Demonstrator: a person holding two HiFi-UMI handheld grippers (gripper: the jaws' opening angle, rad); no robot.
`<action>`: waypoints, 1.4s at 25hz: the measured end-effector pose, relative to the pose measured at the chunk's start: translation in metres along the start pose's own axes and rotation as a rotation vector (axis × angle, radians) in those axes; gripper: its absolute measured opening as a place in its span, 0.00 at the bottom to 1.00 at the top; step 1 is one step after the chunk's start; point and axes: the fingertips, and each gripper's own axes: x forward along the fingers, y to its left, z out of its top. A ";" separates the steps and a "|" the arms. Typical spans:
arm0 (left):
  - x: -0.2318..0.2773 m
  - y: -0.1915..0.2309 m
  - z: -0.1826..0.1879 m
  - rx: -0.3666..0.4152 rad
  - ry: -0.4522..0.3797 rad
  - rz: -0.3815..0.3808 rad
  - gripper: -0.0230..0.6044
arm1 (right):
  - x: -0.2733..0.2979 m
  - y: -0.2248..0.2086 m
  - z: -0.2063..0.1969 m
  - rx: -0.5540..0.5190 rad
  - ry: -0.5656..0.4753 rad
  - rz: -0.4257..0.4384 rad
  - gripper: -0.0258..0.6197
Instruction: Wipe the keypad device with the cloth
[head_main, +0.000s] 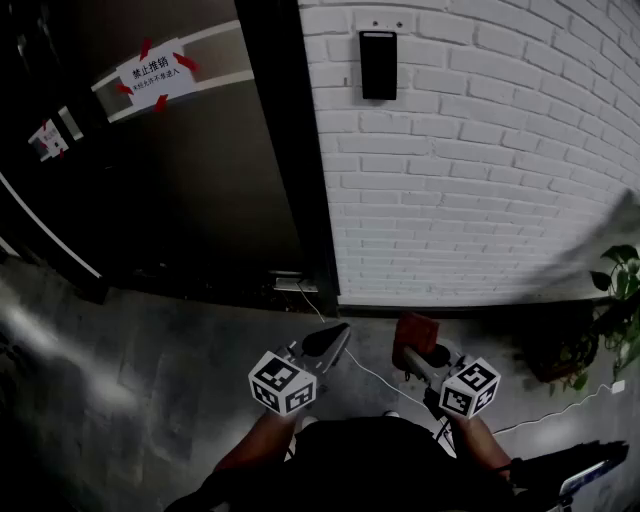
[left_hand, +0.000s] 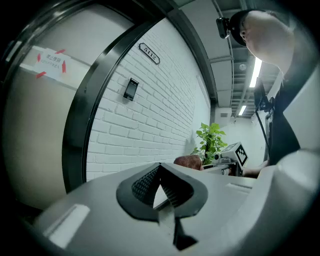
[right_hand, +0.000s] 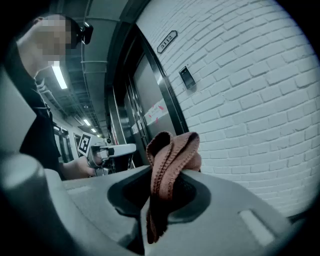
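Observation:
The keypad device (head_main: 378, 64) is a small black box mounted high on the white brick wall; it also shows as the black keypad device (left_hand: 131, 89) and keypad device (right_hand: 186, 78) in the gripper views. My right gripper (head_main: 413, 345) is shut on a folded reddish-brown cloth (right_hand: 171, 155), whose cloth (head_main: 416, 330) shows near the floor line, well below the device. My left gripper (head_main: 332, 342) is shut with nothing between its jaws, held beside the right one.
A dark door with a black frame (head_main: 290, 150) stands left of the wall, bearing a white notice (head_main: 155, 72). A potted plant (head_main: 615, 300) sits at the right. A white cable (head_main: 370, 370) runs over the grey floor.

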 end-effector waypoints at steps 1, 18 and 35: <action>0.003 -0.004 -0.001 -0.003 0.002 0.004 0.06 | -0.004 -0.003 0.000 0.002 0.004 0.006 0.13; 0.036 -0.004 -0.016 -0.038 0.048 0.111 0.06 | -0.002 -0.049 -0.005 0.028 0.048 0.108 0.13; 0.045 0.124 0.037 0.046 0.074 -0.187 0.06 | 0.116 -0.045 0.043 0.031 -0.084 -0.185 0.13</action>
